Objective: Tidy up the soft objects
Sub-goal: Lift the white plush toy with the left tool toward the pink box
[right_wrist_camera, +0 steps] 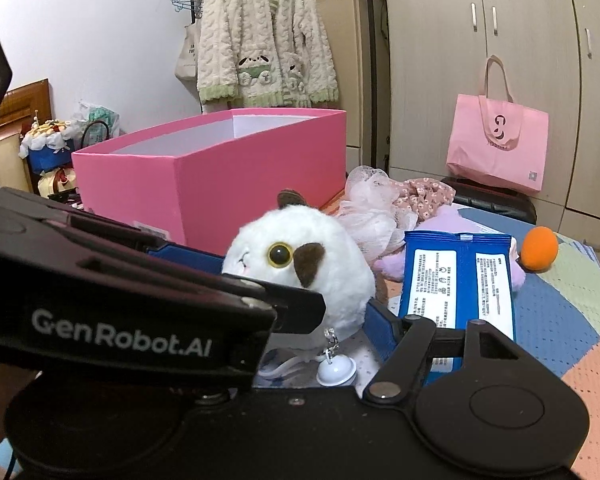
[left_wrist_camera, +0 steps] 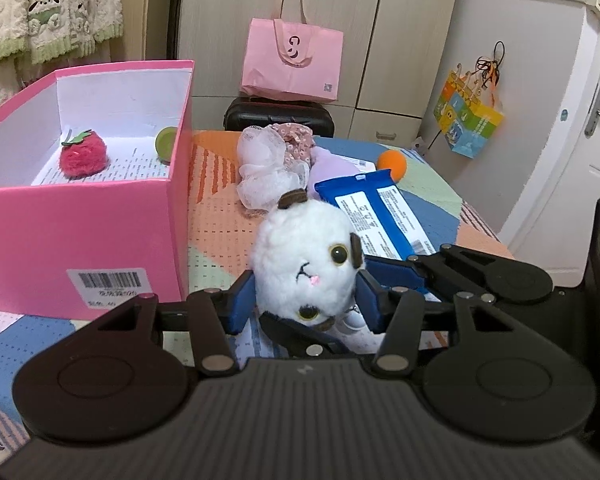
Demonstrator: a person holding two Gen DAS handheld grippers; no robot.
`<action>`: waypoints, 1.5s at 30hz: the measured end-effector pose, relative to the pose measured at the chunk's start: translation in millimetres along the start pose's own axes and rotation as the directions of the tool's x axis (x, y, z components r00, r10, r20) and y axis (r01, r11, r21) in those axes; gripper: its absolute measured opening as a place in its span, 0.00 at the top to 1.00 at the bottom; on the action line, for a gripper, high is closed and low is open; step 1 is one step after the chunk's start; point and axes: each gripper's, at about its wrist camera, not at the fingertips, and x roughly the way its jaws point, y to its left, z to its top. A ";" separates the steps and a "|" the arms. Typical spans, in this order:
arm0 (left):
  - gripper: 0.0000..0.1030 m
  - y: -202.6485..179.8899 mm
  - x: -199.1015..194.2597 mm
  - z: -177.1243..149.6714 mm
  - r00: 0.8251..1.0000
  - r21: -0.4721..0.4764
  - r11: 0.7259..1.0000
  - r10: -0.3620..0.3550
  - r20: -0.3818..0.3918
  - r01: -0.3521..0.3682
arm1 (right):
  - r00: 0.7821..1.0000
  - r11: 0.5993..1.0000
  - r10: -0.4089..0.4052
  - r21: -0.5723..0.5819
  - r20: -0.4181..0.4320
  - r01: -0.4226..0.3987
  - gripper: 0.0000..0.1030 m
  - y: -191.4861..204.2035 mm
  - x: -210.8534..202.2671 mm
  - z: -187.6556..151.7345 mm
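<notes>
While our left gripper clamps the white plush toy between its blue pads, we see the toy's round body bulging above the fingers, one brown ear on top and a yellow-ringed eye turned sideways. From the right wrist view the same toy sits ahead of our right gripper, whose one visible blue finger lies just beside the fur; the left gripper's black body covers the other side, so we cannot tell whether the right jaws press on anything (they stand partly apart at most). A small white bell charm dangles under the toy.

Just beyond, a blue packet lies flat on the patchwork bedspread, with a lilac plush under its far end and an orange ball near its far corner. A white lace scrunchie and a floral fabric piece lie behind the toy.

To the left stands the open pink box, holding a red strawberry plush and a green ball. Farther back, a pink tote bag rests on a black case before the wardrobe.
</notes>
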 end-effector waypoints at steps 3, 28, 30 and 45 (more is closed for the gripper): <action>0.50 4.3 -10.6 0.5 0.999 -0.017 0.999 -0.037 -0.017 0.036 | 0.999 1.000 -0.018 0.001 -0.028 0.018 0.28 7.8 -7.6 3.5; 0.51 30.2 -116.7 22.4 0.999 -0.017 1.000 -0.027 -0.026 0.026 | 0.995 0.989 0.091 -0.112 -0.033 -0.094 0.32 75.2 -67.4 57.2; 0.51 32.8 -124.9 29.8 1.000 -0.006 1.000 -0.024 -0.003 0.024 | 0.995 0.987 0.097 -0.130 -0.018 -0.098 0.32 80.0 -70.1 64.5; 0.51 66.3 -128.3 96.8 0.986 0.041 0.999 0.015 0.165 -0.022 | 0.984 0.983 0.163 -0.092 0.070 -0.156 0.32 72.4 -31.8 137.4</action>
